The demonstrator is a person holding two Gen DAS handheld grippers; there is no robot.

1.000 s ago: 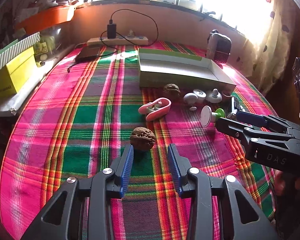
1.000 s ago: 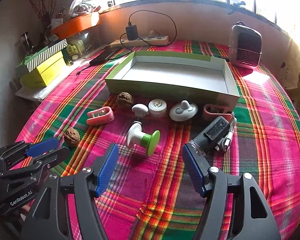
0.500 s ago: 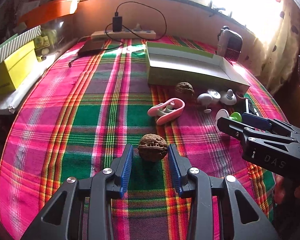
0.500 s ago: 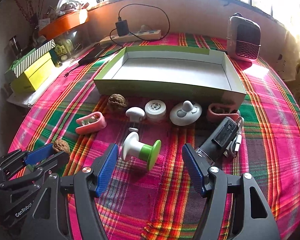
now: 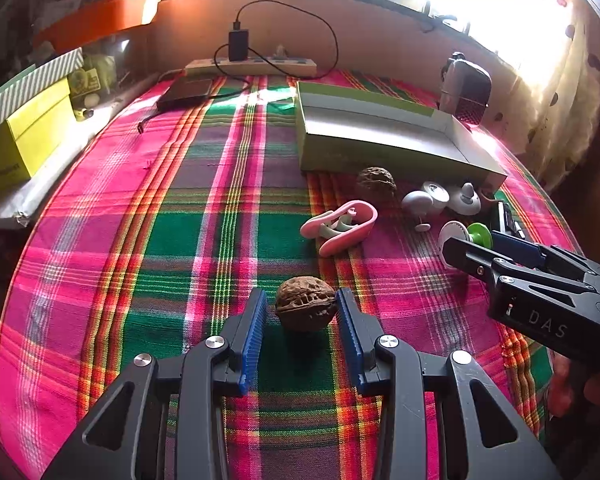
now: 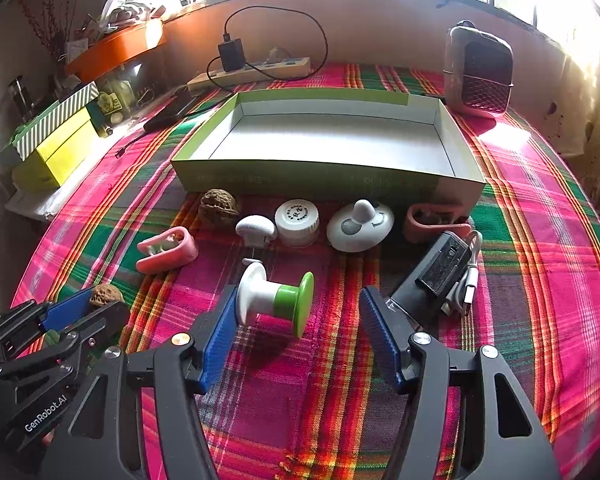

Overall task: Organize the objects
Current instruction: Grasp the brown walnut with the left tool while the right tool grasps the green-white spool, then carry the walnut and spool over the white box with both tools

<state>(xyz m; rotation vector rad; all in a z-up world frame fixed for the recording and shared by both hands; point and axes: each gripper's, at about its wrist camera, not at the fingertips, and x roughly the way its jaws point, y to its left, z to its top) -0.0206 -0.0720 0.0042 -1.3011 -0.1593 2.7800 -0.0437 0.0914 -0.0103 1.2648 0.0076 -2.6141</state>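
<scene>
A walnut sits between the left gripper pads, untouched. The right gripper is closing around a white-green spool. At twelve o'clock, the green box lies empty; bare cloth spreads toward nine.

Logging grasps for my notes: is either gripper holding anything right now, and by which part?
Nothing is held yet. The left gripper brackets a walnut, gaps showing. The right gripper is closing around the green-and-white spool, pads not pressing it.

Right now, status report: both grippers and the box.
Left gripper open astride walnut. Right gripper closing around green-white spool, not gripped. Box empty, path clear.
</scene>
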